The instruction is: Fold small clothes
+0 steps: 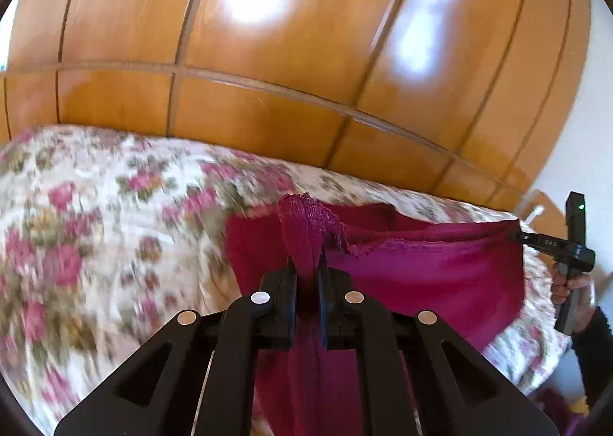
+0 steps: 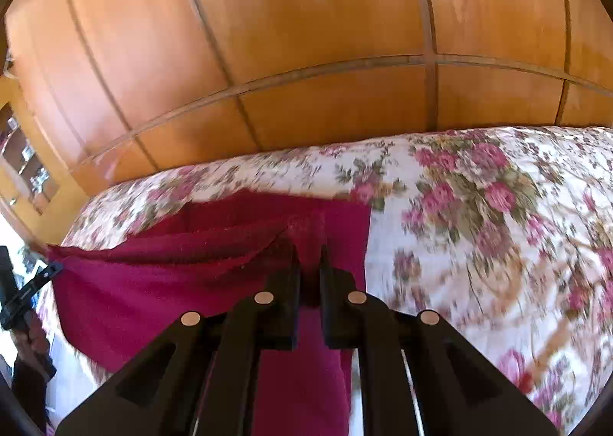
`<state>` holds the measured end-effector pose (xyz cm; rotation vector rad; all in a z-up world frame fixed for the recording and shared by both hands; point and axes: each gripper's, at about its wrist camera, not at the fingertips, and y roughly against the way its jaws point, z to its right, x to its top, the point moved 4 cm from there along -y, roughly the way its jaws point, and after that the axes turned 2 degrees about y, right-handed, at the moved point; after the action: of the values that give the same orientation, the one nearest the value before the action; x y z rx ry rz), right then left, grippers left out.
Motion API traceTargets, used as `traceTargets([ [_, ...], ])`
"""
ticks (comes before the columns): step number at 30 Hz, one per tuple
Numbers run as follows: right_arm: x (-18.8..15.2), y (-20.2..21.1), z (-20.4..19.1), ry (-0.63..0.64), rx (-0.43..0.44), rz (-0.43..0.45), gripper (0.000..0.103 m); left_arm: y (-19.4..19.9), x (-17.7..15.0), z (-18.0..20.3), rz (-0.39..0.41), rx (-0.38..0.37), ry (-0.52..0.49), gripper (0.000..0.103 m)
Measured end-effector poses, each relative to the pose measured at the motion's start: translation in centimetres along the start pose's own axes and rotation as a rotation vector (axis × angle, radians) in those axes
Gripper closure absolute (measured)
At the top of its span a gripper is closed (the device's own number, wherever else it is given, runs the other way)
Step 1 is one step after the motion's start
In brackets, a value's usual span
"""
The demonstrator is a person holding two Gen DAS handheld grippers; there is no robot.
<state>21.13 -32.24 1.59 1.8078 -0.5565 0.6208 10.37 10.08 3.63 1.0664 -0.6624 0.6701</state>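
A small magenta garment with a lace-trimmed edge hangs stretched between my two grippers above the flowered bedspread. My left gripper is shut on one top corner of it; the cloth bunches between the fingers. My right gripper shows at the right of the left wrist view, shut on the other corner. In the right wrist view the right gripper is shut on the garment, and the left gripper pinches the far corner at the left edge.
A glossy wooden wardrobe stands behind the bed. The bedspread stretches wide to the right. A shelf with small items is at the far left. Other cloth lies low at the bottom right.
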Motion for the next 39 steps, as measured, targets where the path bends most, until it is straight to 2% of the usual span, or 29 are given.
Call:
traceTargets([
  [7,3.2,-8.5,1.6,-0.066,-0.074,-0.075,0.096,-7.4,4.1,-2.4,-0.041,0.121,0.000,0.096],
  [11,2.6,-12.9,2.5,-0.071,-0.118,-0.153,0.096,-12.2,4.3,-3.9,-0.115,0.201,-0.003,0.096],
  [14,1.8,-15.1,3.1,-0.078,-0.138,-0.197,0.094,-15.4,3.6,-6.2,-0.180,0.270,0.050,0.096],
  [16,1.5,-15.6,3.7,-0.088,-0.131,-0.200,0.085,-17.0,3.0,-7.1,-0.235,0.269,0.075,0.096],
  [17,1.5,-15.3,3.9,-0.095,-0.130,-0.195,0.066,-17.4,2.6,-7.5,-0.257,0.273,0.087,0.087],
  [18,1.4,-14.8,4.0,-0.101,-0.122,-0.187,0.054,-17.3,2.4,-7.9,-0.262,0.278,0.101,0.071],
  [19,1.2,-13.7,4.4,-0.110,-0.105,-0.163,0.046,-16.9,2.3,-8.3,-0.255,0.278,0.121,0.065],
  [20,1.1,-13.1,4.4,-0.113,-0.091,-0.156,0.047,-15.9,2.0,-8.8,-0.238,0.256,0.158,0.059],
  [23,-0.6,-10.0,5.2,-0.157,0.001,-0.143,0.040,-12.8,0.8,-9.9,-0.226,0.160,0.247,0.058],
  [26,-4.2,-6.7,6.1,-0.216,0.119,-0.156,0.036,-9.4,-1.8,-9.7,-0.234,0.074,0.267,0.057],
  [27,-5.9,-5.5,6.4,-0.239,0.159,-0.166,0.035,-8.2,-3.0,-9.4,-0.239,0.049,0.262,0.053],
  [28,-7.0,-4.9,6.4,-0.253,0.178,-0.173,0.034,-7.5,-3.9,-9.0,-0.243,0.028,0.265,0.043],
  [29,-8.5,-4.1,6.5,-0.271,0.197,-0.185,0.033,-6.4,-5.3,-8.5,-0.253,-0.003,0.272,0.040],
  [33,-12.8,-2.7,5.9,-0.314,0.262,-0.218,0.032,-3.5,-9.2,-6.4,-0.265,-0.091,0.283,0.040],
  [36,-13.9,-3.3,5.4,-0.339,0.266,-0.223,0.032,-3.7,-11.2,-4.8,-0.296,-0.117,0.253,0.040],
  [37,-13.9,-3.8,5.3,-0.340,0.254,-0.218,0.040,-4.0,-11.8,-4.4,-0.301,-0.120,0.251,0.040],
  [38,-13.7,-4.1,5.3,-0.336,0.236,-0.218,0.066,-4.2,-11.9,-4.1,-0.300,-0.110,0.235,0.047],
  [39,-13.5,-4.5,5.1,-0.333,0.231,-0.225,0.078,-4.6,-11.9,-3.9,-0.305,-0.084,0.211,0.055],
])
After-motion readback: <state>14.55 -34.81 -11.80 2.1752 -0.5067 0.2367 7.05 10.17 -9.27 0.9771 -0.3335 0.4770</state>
